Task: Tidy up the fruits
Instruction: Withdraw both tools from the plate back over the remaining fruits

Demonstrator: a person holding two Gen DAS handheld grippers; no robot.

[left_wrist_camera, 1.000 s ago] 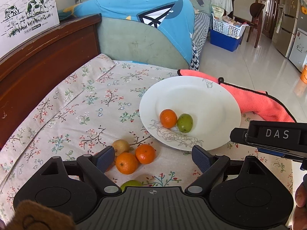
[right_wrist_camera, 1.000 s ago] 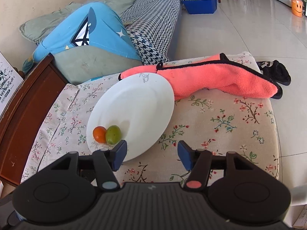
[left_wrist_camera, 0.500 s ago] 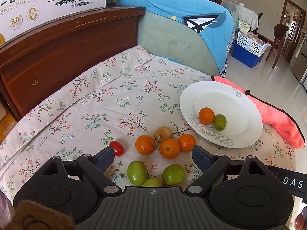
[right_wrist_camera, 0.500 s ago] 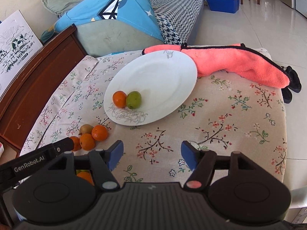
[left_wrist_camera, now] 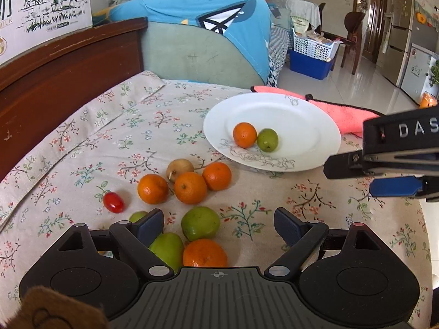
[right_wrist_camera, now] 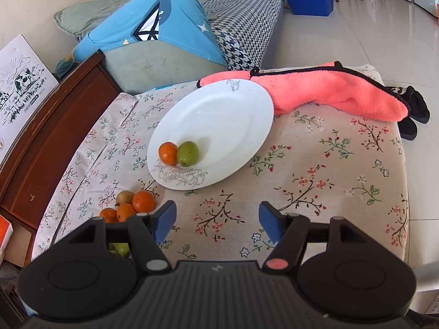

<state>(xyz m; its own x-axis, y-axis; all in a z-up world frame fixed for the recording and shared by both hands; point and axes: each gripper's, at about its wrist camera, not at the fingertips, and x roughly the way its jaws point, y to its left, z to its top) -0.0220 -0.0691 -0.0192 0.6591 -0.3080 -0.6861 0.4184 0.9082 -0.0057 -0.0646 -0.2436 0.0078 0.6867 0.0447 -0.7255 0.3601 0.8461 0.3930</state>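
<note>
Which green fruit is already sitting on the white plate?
The green fruit touching the orange on the white plate. The other green fruits lie on the flowery cloth.

A dark wooden headboard [left_wrist_camera: 63, 63] runs along the left, with a printed milk carton box [left_wrist_camera: 44, 8] standing behind it. A grey-green sofa [left_wrist_camera: 189, 54] carries a bright blue garment [left_wrist_camera: 208, 13] and a houndstooth cover [right_wrist_camera: 247, 19]. Glossy pale floor tiles [right_wrist_camera: 356, 35] reflect daylight. Farther off stand a blue bin [left_wrist_camera: 310, 64] under a white basket [left_wrist_camera: 312, 46], a wooden chair [left_wrist_camera: 354, 33], a doorway [left_wrist_camera: 370, 19] and a fridge [left_wrist_camera: 403, 27].
</note>
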